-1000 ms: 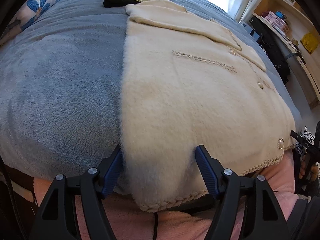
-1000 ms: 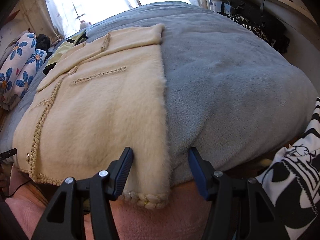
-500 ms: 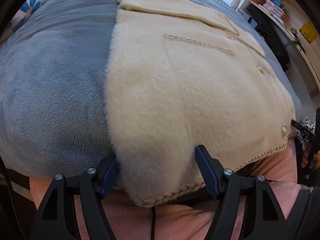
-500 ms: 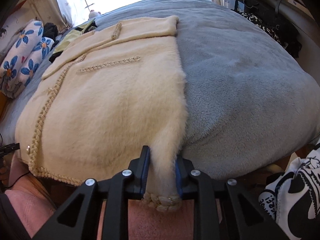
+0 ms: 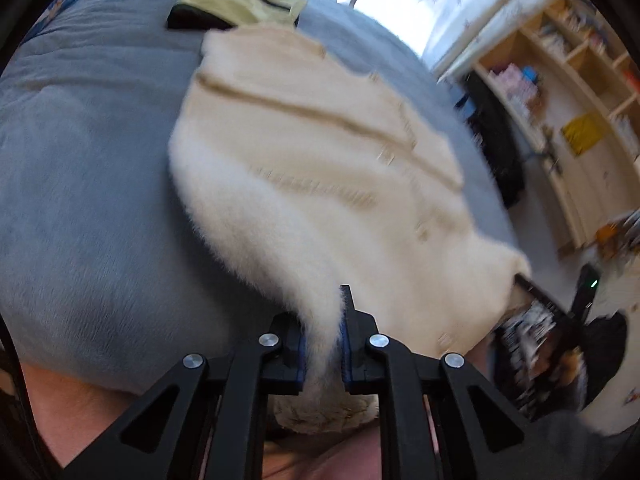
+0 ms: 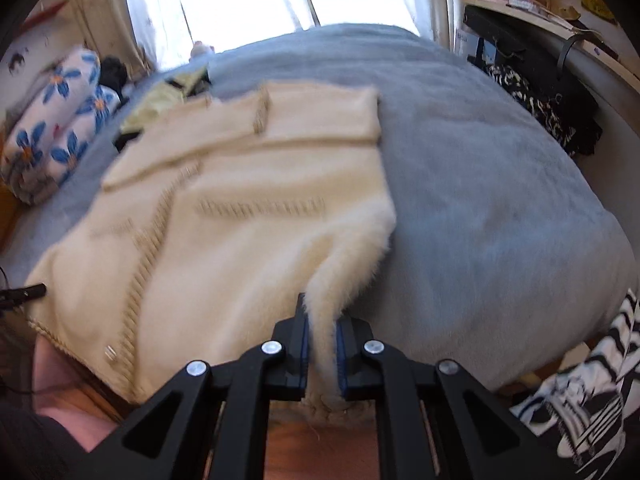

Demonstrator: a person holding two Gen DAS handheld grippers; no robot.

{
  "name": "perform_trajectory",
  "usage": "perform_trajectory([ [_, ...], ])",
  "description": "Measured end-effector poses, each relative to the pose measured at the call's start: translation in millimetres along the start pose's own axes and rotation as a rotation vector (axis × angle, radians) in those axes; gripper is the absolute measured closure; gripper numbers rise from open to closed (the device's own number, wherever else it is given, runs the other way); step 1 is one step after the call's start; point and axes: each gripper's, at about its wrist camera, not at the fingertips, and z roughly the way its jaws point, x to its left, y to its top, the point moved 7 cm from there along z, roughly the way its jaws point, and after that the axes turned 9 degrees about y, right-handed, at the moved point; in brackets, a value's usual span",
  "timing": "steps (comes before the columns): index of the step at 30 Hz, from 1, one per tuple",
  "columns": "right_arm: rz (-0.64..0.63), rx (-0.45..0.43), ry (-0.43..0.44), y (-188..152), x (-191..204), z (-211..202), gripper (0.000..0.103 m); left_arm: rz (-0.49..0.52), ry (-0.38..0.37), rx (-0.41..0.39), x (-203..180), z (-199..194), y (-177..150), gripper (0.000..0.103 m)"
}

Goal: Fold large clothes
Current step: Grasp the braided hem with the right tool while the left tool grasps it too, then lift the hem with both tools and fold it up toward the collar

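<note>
A cream fluffy cardigan (image 5: 320, 152) with braided trim lies spread on the grey blanket (image 5: 80, 184) of a bed. My left gripper (image 5: 320, 312) is shut on the cardigan's near left hem corner, and fabric bunches between its blue pads and rises off the bed. In the right wrist view the cardigan (image 6: 240, 240) has its near right hem corner pinched in my right gripper (image 6: 320, 320). Its jaws are closing and the pads press on the fabric. Both corners are lifted, and the collar end still lies flat.
A yellow-green garment (image 5: 240, 0) lies beyond the collar. Blue-flowered pillows (image 6: 52, 132) sit at the far left of the bed. Wooden shelves (image 5: 560, 92) and dark hanging items (image 6: 540, 92) stand along the right side. Black-and-white striped fabric (image 6: 580, 392) is at the near right.
Both grippers went from open astride the hem to shut on its corners, the right first and then the left. Both have risen, pulling the near hem up off the blanket.
</note>
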Motion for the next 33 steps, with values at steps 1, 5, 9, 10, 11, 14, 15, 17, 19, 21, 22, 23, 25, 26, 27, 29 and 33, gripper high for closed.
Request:
perform_trajectory([
  [1,0.006,-0.033,0.016,15.4,2.9,-3.9,0.093,-0.021,-0.027,-0.029,-4.9,-5.7,12.2,0.093],
  [5,0.033,-0.093,0.092,75.1,13.0,1.9,0.093,-0.096,-0.095,-0.115,-17.0,-18.5,73.2,0.093],
  [9,0.045,-0.1,0.107,131.1,21.0,31.7,0.093,-0.111,-0.068,-0.173,-22.3,-10.3,135.2,0.093],
  [10,0.058,-0.099,0.113,146.1,19.8,42.0,0.093,-0.126,-0.066,-0.177,-21.1,-5.3,149.6,0.093],
  [11,0.076,-0.099,0.113,158.8,17.2,50.9,0.093,-0.138,-0.057,-0.187,-18.5,1.9,168.4,0.093],
  [14,0.154,-0.106,0.09,196.8,-0.9,82.1,0.093,-0.179,-0.01,-0.201,6.0,19.2,215.4,0.092],
  [15,0.184,-0.103,0.077,208.3,-9.4,94.0,0.092,-0.198,0.011,-0.196,13.5,28.6,228.9,0.091],
  [17,0.23,-0.099,0.061,224.4,-24.2,115.1,0.088,-0.249,0.044,-0.159,32.8,53.3,254.4,0.089],
  [19,0.265,-0.095,0.033,234.3,-41.5,135.4,0.082,-0.306,0.045,-0.108,53.9,78.8,271.0,0.085],
  [21,0.276,-0.089,0.046,236.9,-52.0,150.9,0.068,-0.342,0.041,-0.069,67.0,103.0,279.4,0.072],
  [22,0.28,-0.091,0.032,236.7,-57.6,156.5,0.06,-0.342,0.049,-0.049,70.5,112.2,280.3,0.068],
  [23,0.28,-0.093,0.01,235.9,-63.2,160.8,0.056,-0.34,0.083,-0.042,74.5,119.4,279.5,0.057],
  [25,0.28,-0.083,0.016,232.8,-71.7,169.3,0.055,-0.309,0.133,-0.075,80.1,125.4,281.4,0.04],
  [26,0.287,-0.074,0.013,230.4,-75.3,173.6,0.055,-0.297,0.125,-0.087,79.4,125.9,284.1,0.032],
  [27,0.295,-0.062,0.01,227.9,-80.5,178.7,0.055,-0.291,0.113,-0.093,79.4,126.5,283.5,0.031],
  [29,0.294,-0.043,0.022,222.7,-86.7,187.9,0.055,-0.262,0.126,-0.093,81.6,130.0,288.2,0.031],
  [33,0.263,-0.003,0.016,218.2,-94.1,209.3,0.055,-0.128,0.27,-0.069,87.6,147.7,293.6,0.031],
])
